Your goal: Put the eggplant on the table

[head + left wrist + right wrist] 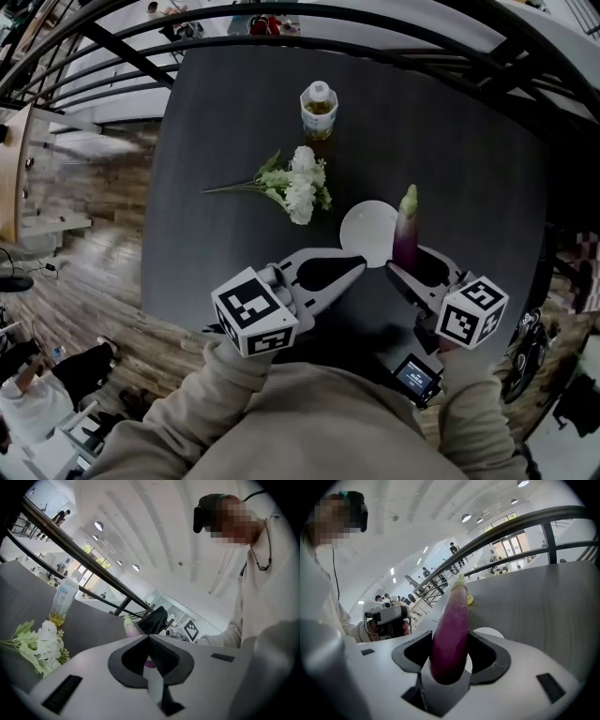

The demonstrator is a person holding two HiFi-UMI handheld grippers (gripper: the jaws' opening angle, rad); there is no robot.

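My right claw [403, 262] is clamped on the long purple eggplant with a pale green tip [406, 232]. In the right gripper view the two jaws of that claw [450, 656] press against the eggplant's [452, 630] thick lower end from both sides, and the rest of it runs out past the jaws with its tip pointing away from me. From the head view the eggplant is over the dark grey tabletop [234, 122], towards the near right part of it. I cannot tell whether it touches the surface.

My left claw [358, 268] is closed with nothing in it. In the left gripper view the jaws of this claw [149, 637] meet at their tips, and only a sliver of purple shows beyond the gap behind them. Each claw carries its white cube with black square markers, the left one [255, 312] and the right one [472, 312] both close to my beige sleeves.

Just left of the eggplant lies a flat round white plate [367, 232], and the tips of my left claw sit just beside its near edge. The same plate [487, 632] shows right behind the right jaws.

Further out, left of the plate, a bunch of white flowers with green leaves and a long stem [298, 183] lies on the tabletop, also seen low at the left of the left gripper view [42, 641]. Beyond the flowers, near the far edge, stands a clear plastic bottle with a white cap and yellowish liquid [319, 108], upright [63, 597].
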